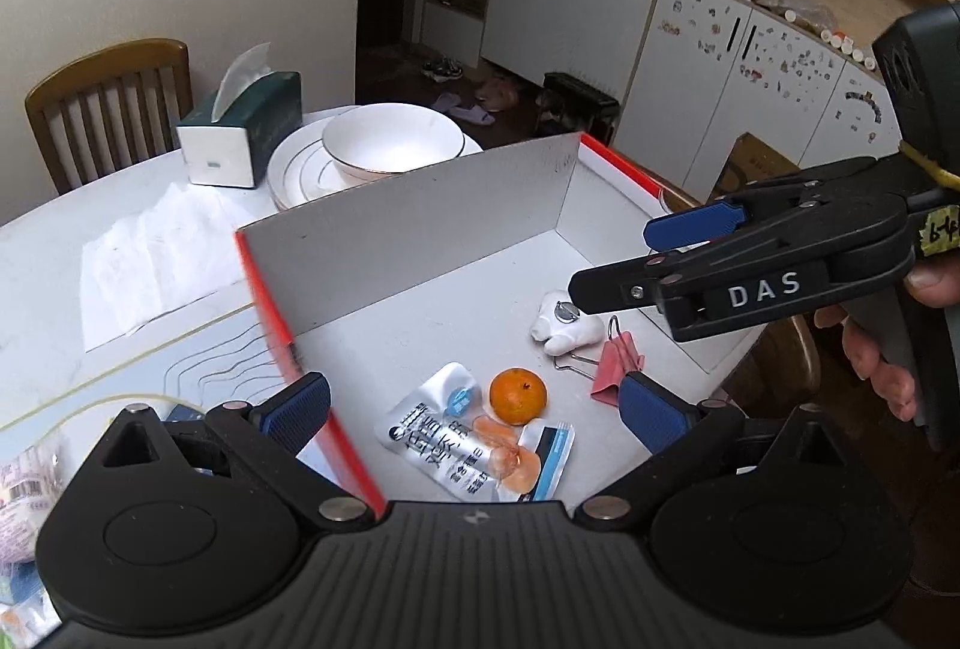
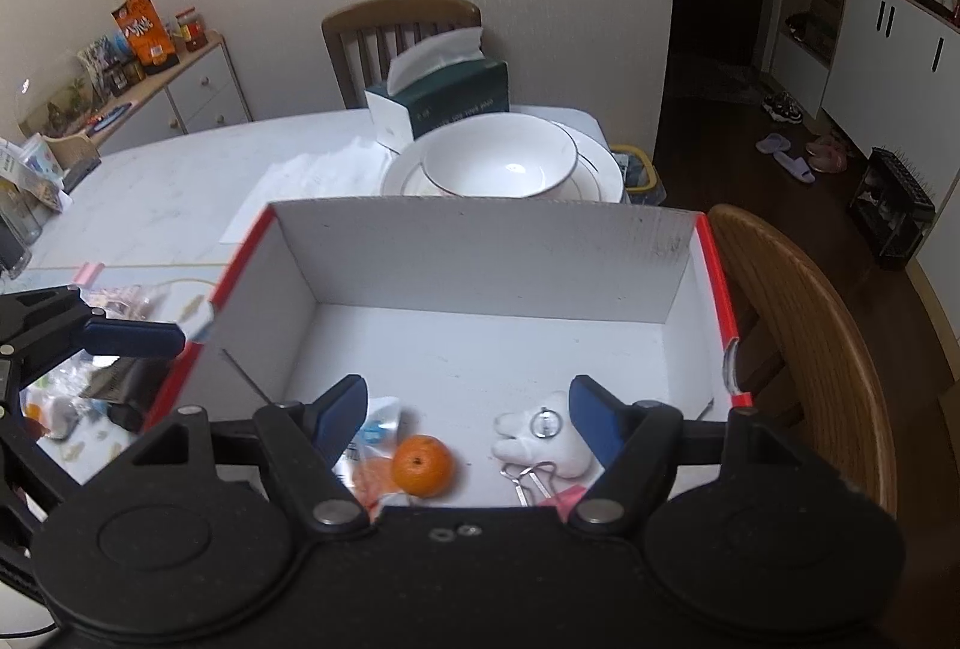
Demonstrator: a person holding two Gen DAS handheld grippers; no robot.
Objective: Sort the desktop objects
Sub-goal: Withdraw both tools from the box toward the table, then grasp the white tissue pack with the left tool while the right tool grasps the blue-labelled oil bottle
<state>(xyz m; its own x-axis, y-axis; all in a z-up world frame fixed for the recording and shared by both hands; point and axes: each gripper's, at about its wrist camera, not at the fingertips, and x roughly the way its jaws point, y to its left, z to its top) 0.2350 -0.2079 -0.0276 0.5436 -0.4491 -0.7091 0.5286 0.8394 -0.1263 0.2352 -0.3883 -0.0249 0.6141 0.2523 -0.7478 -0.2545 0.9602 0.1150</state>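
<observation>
- Four things are lying inside the white cardboard box [image 2: 480,259] with red edges: a tangerine [image 2: 422,465], a snack packet [image 1: 474,439], a white plush toy [image 2: 543,436] and a pink binder clip [image 1: 615,364].
- The tangerine is sitting at 3 o'clock of the packet; the clip is touching the toy at its 5 o'clock.
- The left gripper [image 1: 474,409] is hovering spread wide over the box, holding nothing.
- The right gripper [image 2: 468,424] is likewise gaping empty above the toy.
- A bowl [image 2: 501,157] is resting on plates at 12 o'clock of the box on the counter [image 2: 180,181].
</observation>
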